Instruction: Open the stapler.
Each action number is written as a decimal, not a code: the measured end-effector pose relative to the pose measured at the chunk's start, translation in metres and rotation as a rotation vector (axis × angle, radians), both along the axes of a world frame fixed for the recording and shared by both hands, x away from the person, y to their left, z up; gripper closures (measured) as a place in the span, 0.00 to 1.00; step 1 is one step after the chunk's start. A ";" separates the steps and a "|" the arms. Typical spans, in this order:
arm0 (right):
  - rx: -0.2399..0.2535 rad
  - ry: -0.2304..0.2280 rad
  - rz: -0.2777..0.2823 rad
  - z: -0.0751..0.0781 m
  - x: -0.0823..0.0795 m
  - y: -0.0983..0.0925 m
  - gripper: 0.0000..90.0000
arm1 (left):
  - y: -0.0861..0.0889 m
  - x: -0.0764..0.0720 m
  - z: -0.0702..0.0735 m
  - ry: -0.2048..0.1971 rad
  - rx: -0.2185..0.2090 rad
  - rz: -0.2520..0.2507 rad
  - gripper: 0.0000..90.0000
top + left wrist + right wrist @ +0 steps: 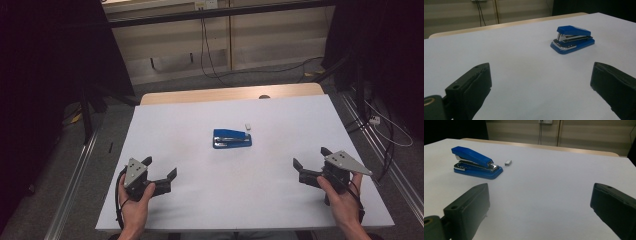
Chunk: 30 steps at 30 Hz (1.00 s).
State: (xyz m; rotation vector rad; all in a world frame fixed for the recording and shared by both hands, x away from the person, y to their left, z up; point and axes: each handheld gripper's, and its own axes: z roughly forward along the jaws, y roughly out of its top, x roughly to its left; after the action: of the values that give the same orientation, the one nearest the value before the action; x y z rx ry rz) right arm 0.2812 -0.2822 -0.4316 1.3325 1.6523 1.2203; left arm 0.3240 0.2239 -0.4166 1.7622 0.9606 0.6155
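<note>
White paper covers most of the table point(165, 125), with a strip of pale wood showing at the far edge and a dim room with cables on the floor behind it. From the high view I see the blue stapler point(232, 138) lying near the middle of the sheet, and a small block of staples point(247, 126) just beside its far right corner, not touching it. My left gripper point(161, 174) sits near the front left of the sheet and my right gripper point(311, 165) near the front right; both have their jaws wide apart with nothing between them, and both are well apart from the stapler.

As I read it, the step in hand is the approach to the stapler and its staples. From the left gripper view the stapler point(572, 39) lies ahead and to the right, its top arm raised at an angle, so I would bring one gripper in low and level and close across the base's long sides rather than the sloping top. The staples point(508, 162) are small and flat; I would come at them squarely with the right jaws, slowly, so they don't skid on the paper.
</note>
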 end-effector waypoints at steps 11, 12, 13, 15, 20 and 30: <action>0.009 0.011 0.003 -0.002 0.001 0.000 0.02 | 0.000 0.001 0.000 0.008 -0.002 -0.007 0.04; 0.011 0.012 0.006 -0.002 0.002 0.000 0.02 | 0.001 0.002 0.000 0.011 0.000 -0.007 0.04; 0.015 0.014 0.009 -0.002 0.002 0.000 0.02 | 0.001 0.002 0.000 0.013 -0.002 -0.012 0.04; 0.013 0.019 0.007 -0.002 0.003 0.000 0.02 | 0.002 0.002 0.000 0.015 -0.007 -0.028 0.05; 0.026 0.031 0.026 -0.004 0.005 0.001 0.02 | 0.005 0.002 0.001 0.010 -0.023 -0.025 0.05; 0.029 0.026 0.097 -0.006 0.010 0.011 0.03 | -0.004 0.004 0.001 0.027 0.022 -0.095 0.07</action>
State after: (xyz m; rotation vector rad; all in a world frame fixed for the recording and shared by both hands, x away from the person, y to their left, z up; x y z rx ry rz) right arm 0.2912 -0.2717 -0.4373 1.3041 1.7419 1.2924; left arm 0.3279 0.2198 -0.4158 1.8283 0.8865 0.5444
